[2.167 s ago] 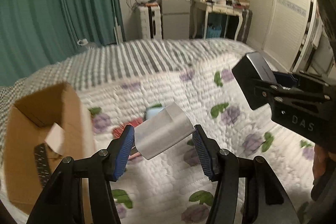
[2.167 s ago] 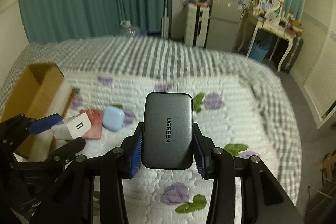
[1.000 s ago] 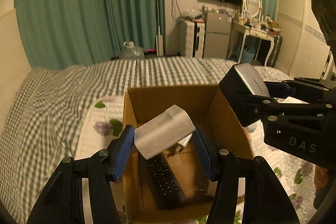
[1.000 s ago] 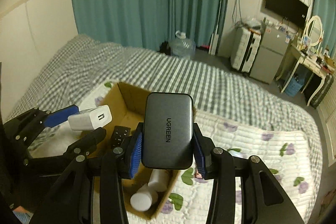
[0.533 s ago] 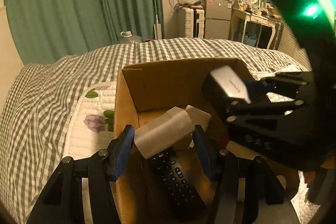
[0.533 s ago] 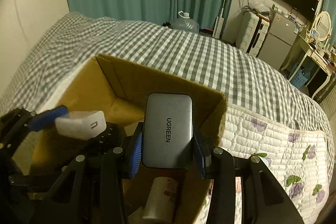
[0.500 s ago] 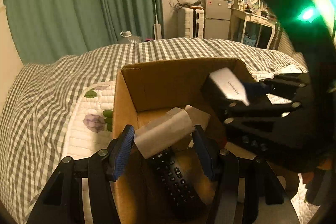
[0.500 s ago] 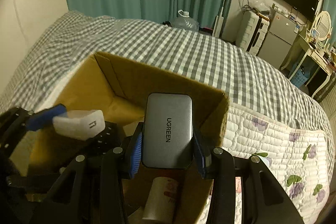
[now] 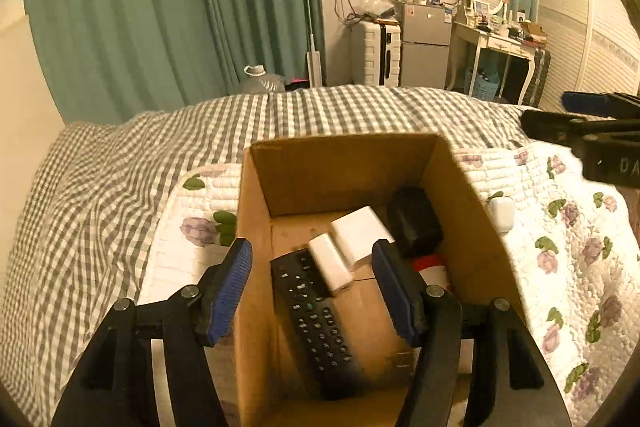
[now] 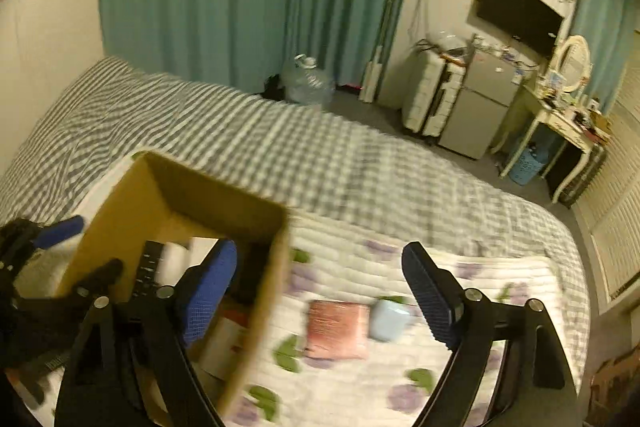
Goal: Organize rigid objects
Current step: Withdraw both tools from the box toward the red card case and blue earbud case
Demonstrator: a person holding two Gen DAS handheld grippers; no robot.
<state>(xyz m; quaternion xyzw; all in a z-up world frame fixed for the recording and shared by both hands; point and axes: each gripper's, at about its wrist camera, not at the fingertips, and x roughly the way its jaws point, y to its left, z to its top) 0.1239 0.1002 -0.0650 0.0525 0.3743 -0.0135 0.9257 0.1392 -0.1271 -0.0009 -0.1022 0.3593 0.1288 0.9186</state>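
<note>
Now, left gripper (image 9: 312, 287): you had it spread, empty, framing white charger (image 9: 330, 261) lower centre in cardboard box (image 9: 340, 159).
Right gripper (image 10: 320, 291): released, straddling box rim; pink packet (image 10: 338, 323) on quilt (image 10: 500, 287), open room right.

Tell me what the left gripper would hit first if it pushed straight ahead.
Probably the small white charger lying on the black remote inside the cardboard box; the left gripper has its jaws open above them. Depth is uncertain.

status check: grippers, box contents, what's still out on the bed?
Left gripper and right gripper open, empty. White charger, dark charger in cardboard box. Pink item, pale blue case on bed.
</note>
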